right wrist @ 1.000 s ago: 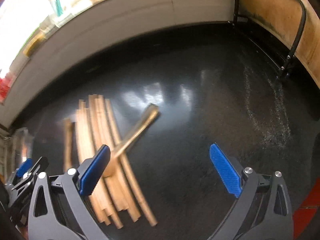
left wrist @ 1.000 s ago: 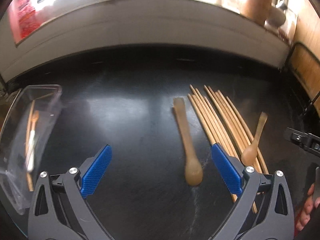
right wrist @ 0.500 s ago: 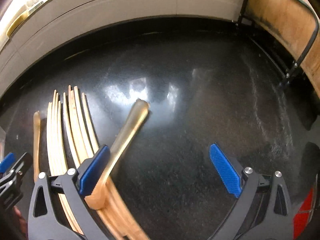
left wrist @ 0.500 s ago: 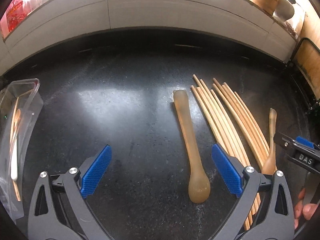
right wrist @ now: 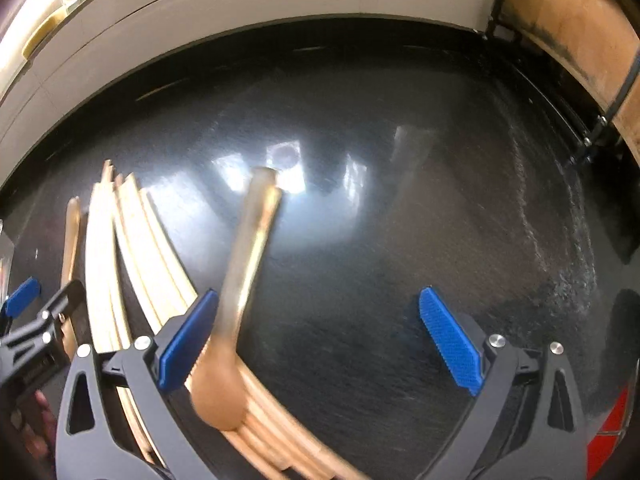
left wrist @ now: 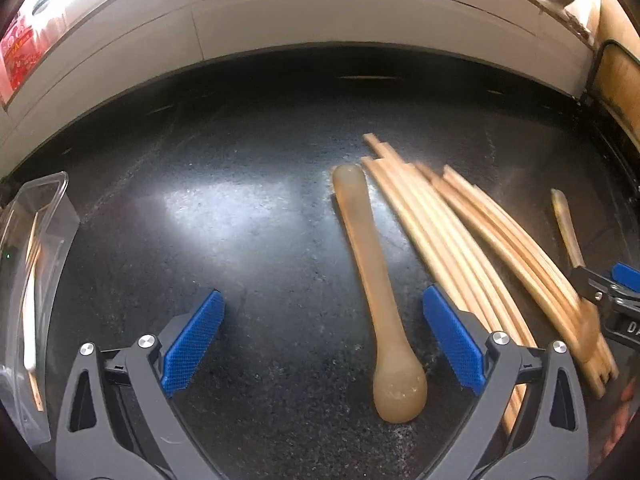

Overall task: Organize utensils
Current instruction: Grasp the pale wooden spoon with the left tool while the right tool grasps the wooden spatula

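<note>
Wooden spoon (left wrist: 372, 280): tan, lay flat on the dark counter, bowl toward the camera, handle pointing away. Chopsticks (left wrist: 460, 240): pale wood, lay side by side in a loose fanned bundle just right of that spoon. Second spoon (right wrist: 240, 300): tan, blurred, its bowl rested across the bundle's near end, handle angled away.

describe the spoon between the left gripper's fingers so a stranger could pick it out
On the black countertop, find the fan of pale wooden chopsticks. Just to their left lies a translucent amber spoon, bowl toward the camera. The second spoon rests across the chopsticks; this one lies flat on bare counter.
</note>
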